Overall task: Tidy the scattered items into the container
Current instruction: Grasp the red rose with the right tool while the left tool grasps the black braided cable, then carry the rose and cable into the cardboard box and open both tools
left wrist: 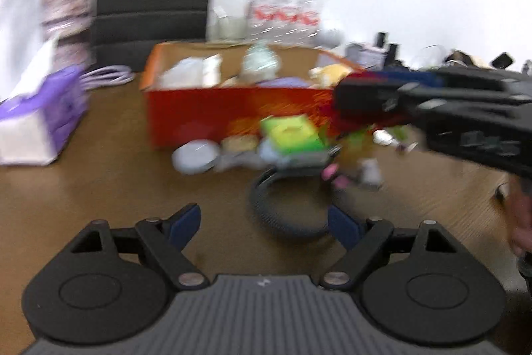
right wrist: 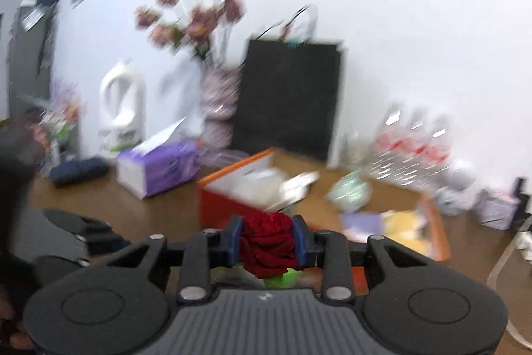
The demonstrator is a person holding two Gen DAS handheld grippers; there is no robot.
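Wooden table [left wrist: 109,188], orange box [left wrist: 199,112], tissue pack [left wrist: 40,122]

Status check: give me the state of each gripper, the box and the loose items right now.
Right gripper: shut on red cloth, raised near the box.
Left gripper: open, empty, low over table.
Orange box: open-topped, partly filled.
Green packet: outside, beside box front.
Dark ring: on table.

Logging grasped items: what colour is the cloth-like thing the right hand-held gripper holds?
Dark red cloth, pinched in the right hand-held gripper; clearest in the right wrist view.
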